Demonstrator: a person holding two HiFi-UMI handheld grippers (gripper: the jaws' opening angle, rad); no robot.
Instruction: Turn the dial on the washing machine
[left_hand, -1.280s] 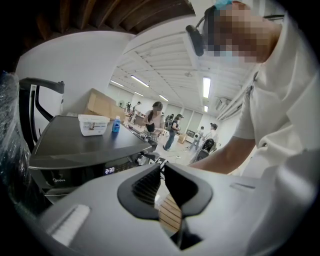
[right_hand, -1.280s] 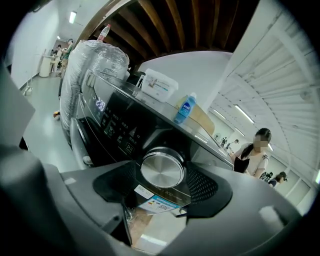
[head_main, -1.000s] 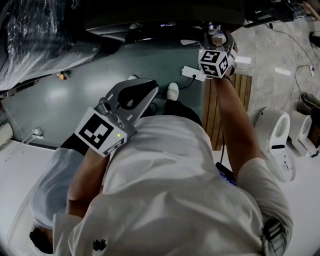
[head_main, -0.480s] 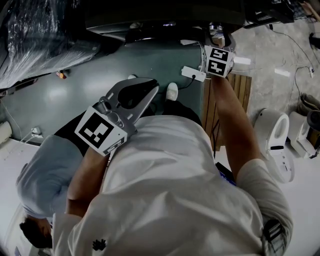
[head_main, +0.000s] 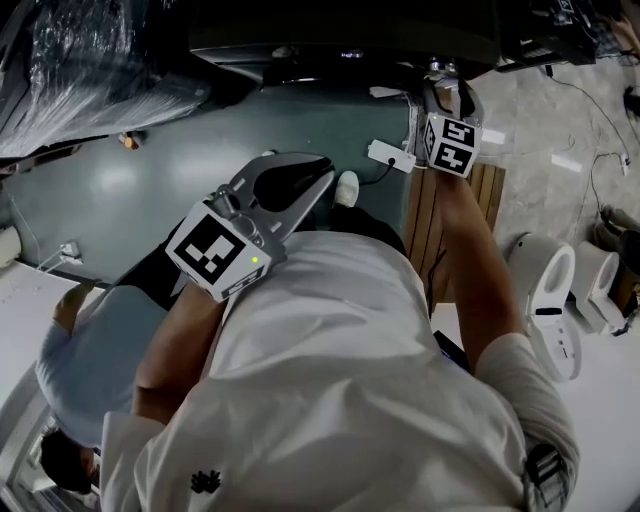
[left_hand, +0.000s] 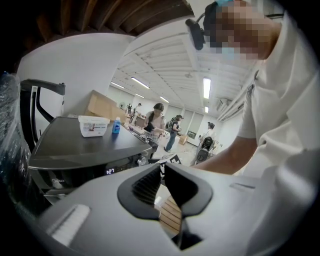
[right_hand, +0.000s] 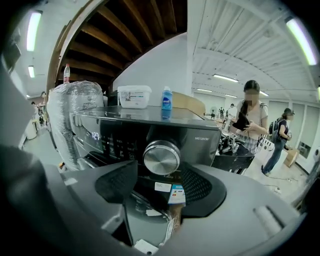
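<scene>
My right tool (right_hand: 160, 175) is released, jaws spread wide. The round brushed-silver dial (right_hand: 161, 157) sits at twelve o'clock, centred between the tips, on the front panel of the glossy black washing machine (right_hand: 200, 137). I cannot tell whether they touch it. My left tool (left_hand: 163, 172), at eight o'clock from the right, is clenched on nothing.
</scene>
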